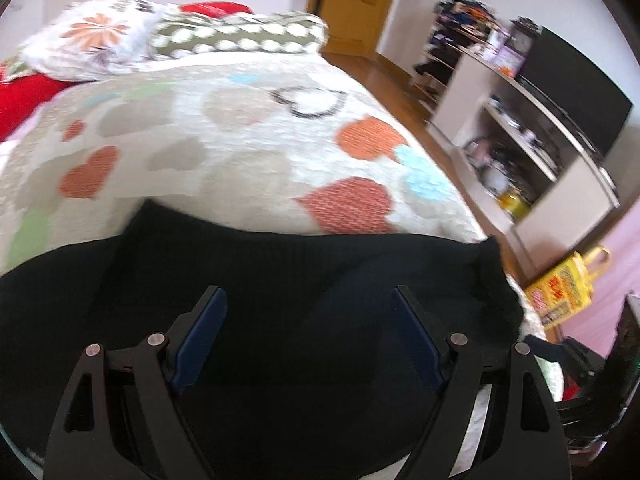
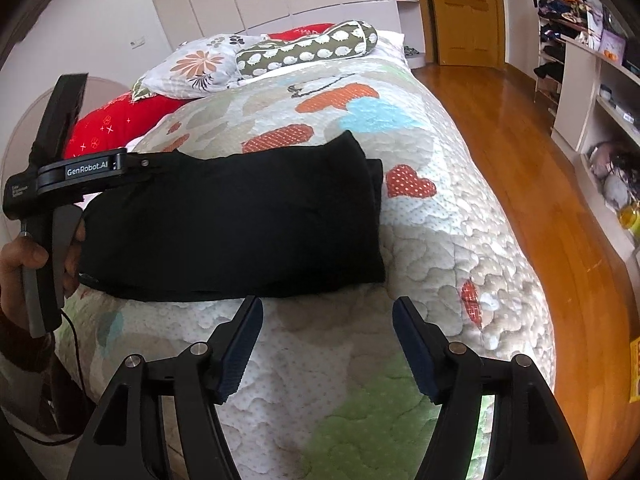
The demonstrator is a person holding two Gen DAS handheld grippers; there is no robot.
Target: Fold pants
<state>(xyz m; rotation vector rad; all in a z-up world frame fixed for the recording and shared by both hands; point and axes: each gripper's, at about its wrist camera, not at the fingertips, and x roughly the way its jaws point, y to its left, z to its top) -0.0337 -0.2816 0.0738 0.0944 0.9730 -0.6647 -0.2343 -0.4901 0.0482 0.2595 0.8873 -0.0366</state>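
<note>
**Two open grippers over folded black pants on the bed**

Both tools stand released, each with its blue-padded fingers spread wide and nothing between them. The left hand-held gripper [image 1: 306,312] hangs directly over the pants [image 1: 280,280], whose dark fabric fills the lower half of the left wrist view from 9 o'clock to 3 o'clock; whether its tips touch the cloth I cannot tell. In the right wrist view the same left tool appears at 9 o'clock, side-on, with the person's hand [image 2: 24,268] around its grip and its front end reaching over the near-left corner of the garment.

The pants [image 2: 232,220] lie folded into a broad black rectangle across the quilt [image 2: 440,240], roughly at the centre of that view, with a second layer peeking out along the right edge. The right hand-held gripper [image 2: 328,322] sits at 6 o'clock, just short of the garment's near edge, above bare quilt and apart from the cloth.

Beyond, toward 12 o'clock, a floral pillow [image 2: 192,66] and a spotted olive bolster [image 2: 308,50] rest at the head of the bed, with a red cushion [image 2: 108,124] toward 10 o'clock. Wooden floor [image 2: 520,160] runs along 3 o'clock, a shelving unit [image 2: 592,92] stands at 2 o'clock, and a wooden door [image 2: 464,8] is near 1 o'clock.
</note>
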